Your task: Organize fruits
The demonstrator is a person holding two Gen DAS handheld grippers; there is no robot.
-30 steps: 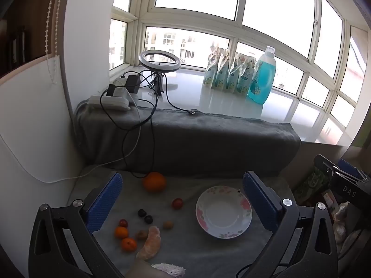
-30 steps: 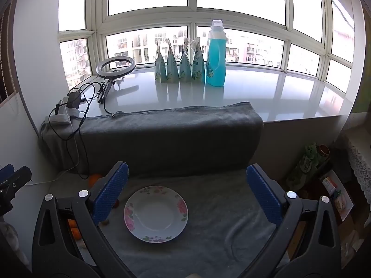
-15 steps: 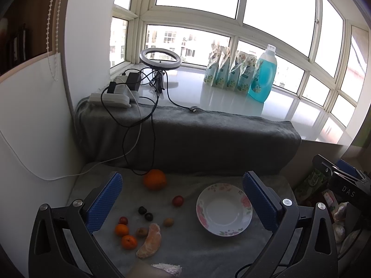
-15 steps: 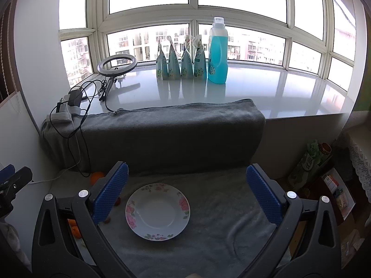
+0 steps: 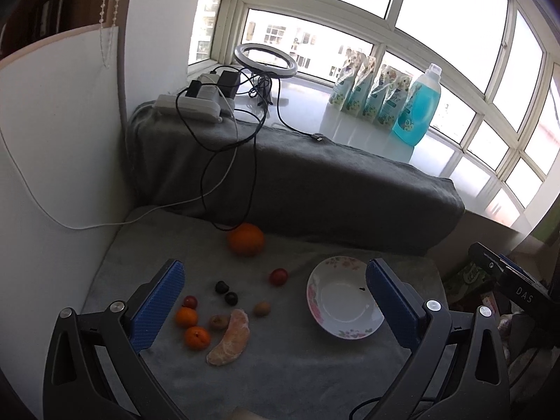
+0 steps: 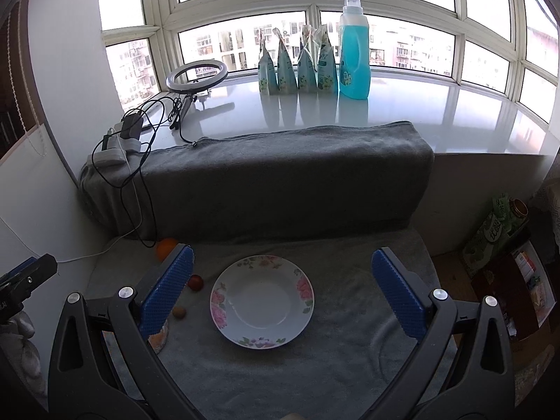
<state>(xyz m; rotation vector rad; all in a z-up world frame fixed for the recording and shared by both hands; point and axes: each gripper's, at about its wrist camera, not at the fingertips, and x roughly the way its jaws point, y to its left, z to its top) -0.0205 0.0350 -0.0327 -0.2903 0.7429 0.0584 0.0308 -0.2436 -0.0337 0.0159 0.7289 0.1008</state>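
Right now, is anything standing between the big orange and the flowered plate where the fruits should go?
Nothing visible blocks it. The big orange lies on the grey cloth to the left of the flowered plate, apart from it. Only a small red fruit sits near that path, and lifting the orange would likely pass over it.

Glossy white floral ceramic plate (image 6: 261,329) before you, matt fuzzy grey cloth cover (image 6: 350,343), ribbed blue rubbery finger pads (image 6: 397,288), glossy white windowsill (image 6: 420,122) far behind.

white plate (image 6: 261,315) with pink floral rim — grey cloth (image 6: 343,367), blue bottle (image 6: 354,59).
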